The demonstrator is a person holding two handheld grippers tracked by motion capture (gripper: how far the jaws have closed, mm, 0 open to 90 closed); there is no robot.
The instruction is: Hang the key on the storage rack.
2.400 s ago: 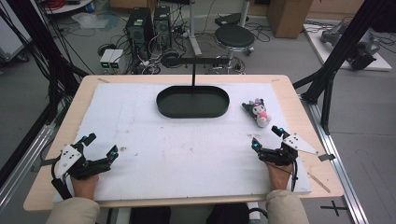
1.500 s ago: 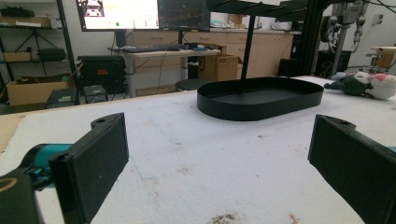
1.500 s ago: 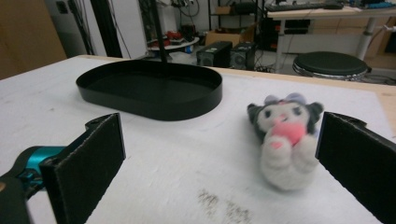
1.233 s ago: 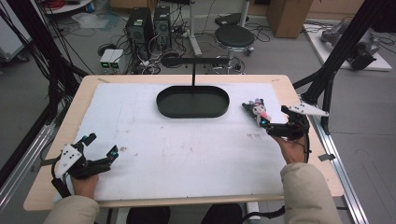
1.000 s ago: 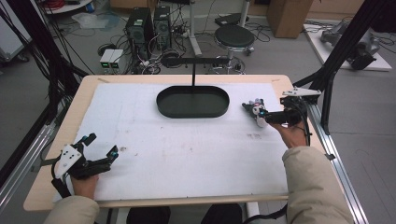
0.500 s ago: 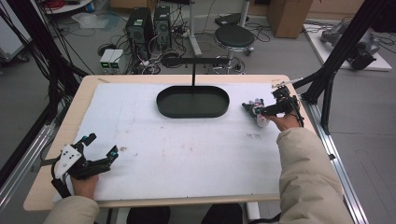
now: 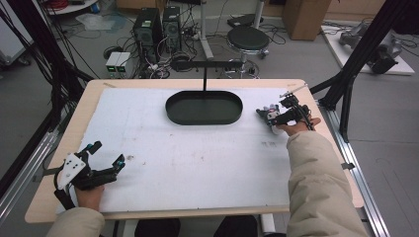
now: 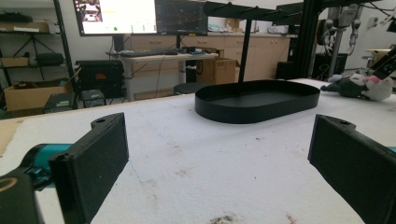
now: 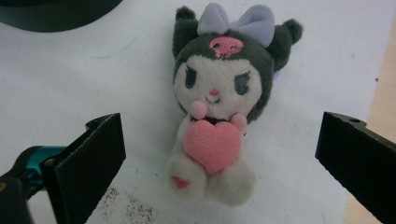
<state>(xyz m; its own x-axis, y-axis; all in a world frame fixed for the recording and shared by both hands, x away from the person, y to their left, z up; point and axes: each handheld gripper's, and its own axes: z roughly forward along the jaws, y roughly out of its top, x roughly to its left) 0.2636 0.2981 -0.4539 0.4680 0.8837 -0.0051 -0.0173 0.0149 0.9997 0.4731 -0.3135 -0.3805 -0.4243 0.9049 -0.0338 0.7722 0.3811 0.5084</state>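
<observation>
My right tool hangs wide open over the plush toy, which lies face up on the tabletop just right of the black tray. Its long axis runs head to feet between my 2 jaws, so closing should pinch its sides. My left tool rests open, well apart at the near left corner.

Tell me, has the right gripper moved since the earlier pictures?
Yes. The right gripper went from the table's near right edge forward, away from the person, to the plush toy right of the black tray.
</observation>
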